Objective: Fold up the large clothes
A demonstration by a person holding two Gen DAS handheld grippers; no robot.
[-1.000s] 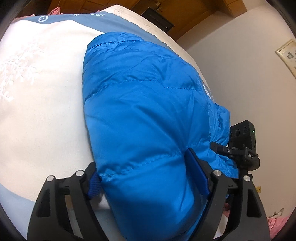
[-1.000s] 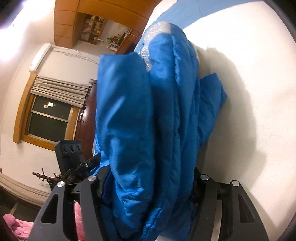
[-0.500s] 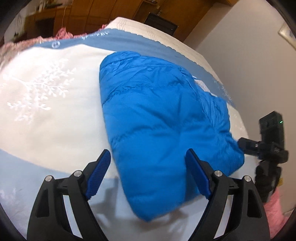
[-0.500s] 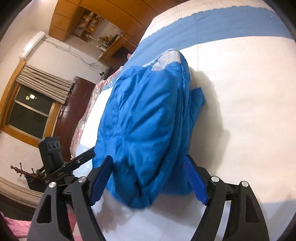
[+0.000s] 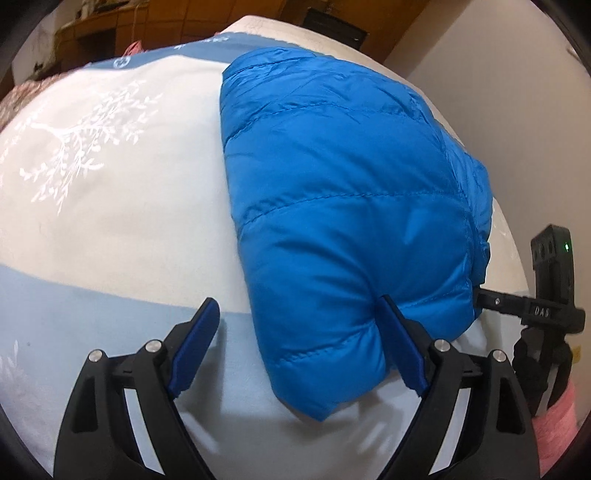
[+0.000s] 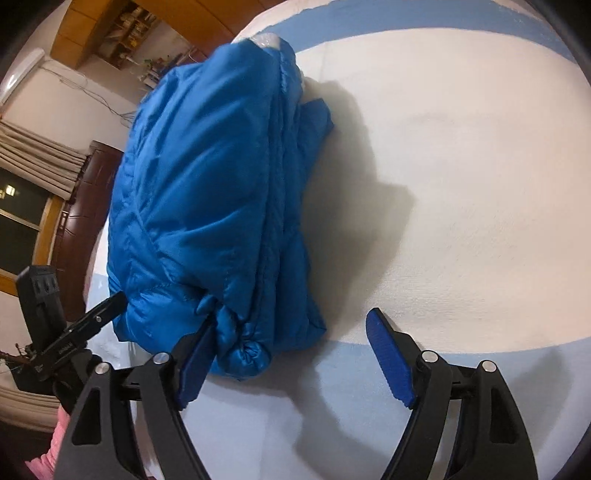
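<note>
A blue puffer jacket (image 5: pixel 343 206) lies folded into a thick bundle on the bed (image 5: pixel 110 192). In the left wrist view my left gripper (image 5: pixel 299 347) is open; the jacket's near corner sits between its blue pads, and the right pad (image 5: pixel 402 350) touches the fabric. In the right wrist view the same jacket (image 6: pixel 207 192) shows stacked layers on its right side. My right gripper (image 6: pixel 291 358) is open, its left pad (image 6: pixel 195 365) against the jacket's bunched near corner, its right pad over bare sheet.
The bed has a white cover with a pale leaf print and light blue bands (image 5: pixel 92 314). The other gripper's black body shows at the edge of each view (image 5: pixel 550 288) (image 6: pixel 48 325). A wall (image 5: pixel 498 74) is close beside the bed. Wooden furniture (image 6: pixel 110 33) and a window stand behind.
Both grippers opened and let go of the jacket, then drew back. The jacket dropped from held up to lying on the bed. Since half a second ago both grippers moved in closer.
</note>
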